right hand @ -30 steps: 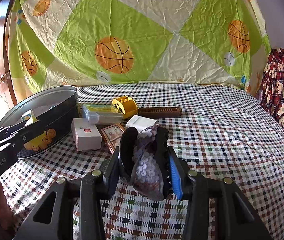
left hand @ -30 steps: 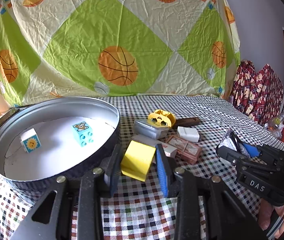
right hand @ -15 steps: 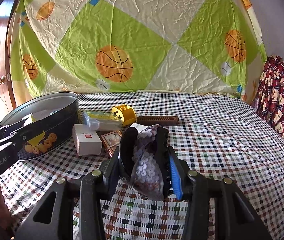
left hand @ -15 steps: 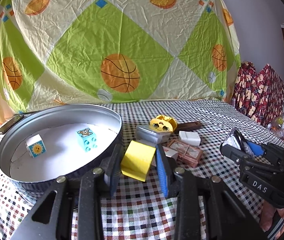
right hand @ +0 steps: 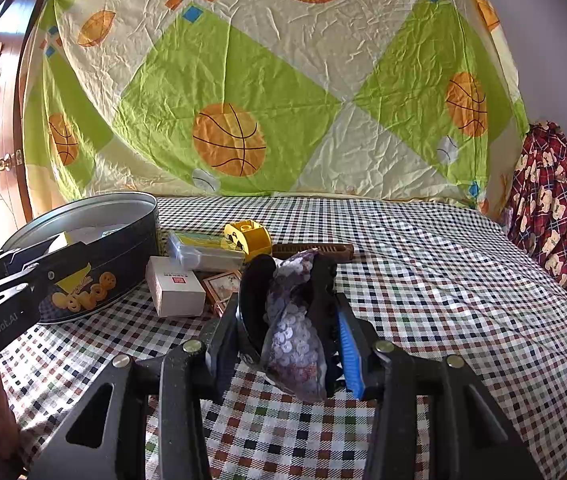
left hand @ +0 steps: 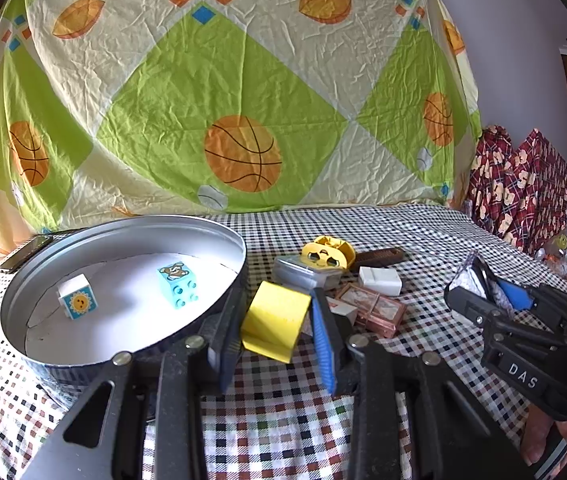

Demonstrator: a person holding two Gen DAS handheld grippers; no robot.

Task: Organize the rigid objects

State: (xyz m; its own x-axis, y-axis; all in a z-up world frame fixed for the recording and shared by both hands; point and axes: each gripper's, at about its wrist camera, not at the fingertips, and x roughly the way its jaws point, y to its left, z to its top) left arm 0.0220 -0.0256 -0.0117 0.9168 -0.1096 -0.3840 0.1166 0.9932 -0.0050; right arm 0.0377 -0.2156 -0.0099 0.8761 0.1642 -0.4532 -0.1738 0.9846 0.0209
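Note:
My left gripper (left hand: 274, 314) is shut on a yellow block (left hand: 273, 322), just right of the round metal tin (left hand: 123, 232). In the tin lie a white sun cube (left hand: 76, 300) and a blue bear cube (left hand: 177, 284). My right gripper (right hand: 293, 320) is shut on a black hair claw with purple sequins (right hand: 295, 332), above the checked cloth. It also shows at the right of the left wrist view as the right gripper (left hand: 483, 284). Between them a pile holds a yellow toy (left hand: 326, 253), a grey case (left hand: 307, 274), a white box (left hand: 380, 281) and a brown comb (left hand: 381, 255).
A brown framed box (left hand: 373, 309) and a white carton (right hand: 175, 286) lie in the pile. A phone (left hand: 23, 254) rests behind the tin. A basketball-print sheet (left hand: 243, 100) hangs at the back, red patterned fabric (left hand: 523, 184) at the right. The checked cloth (right hand: 443, 280) stretches right.
Both views have tipped up slightly, so the table sits a little lower in the picture. Both grips are unchanged and nothing on the table has moved.

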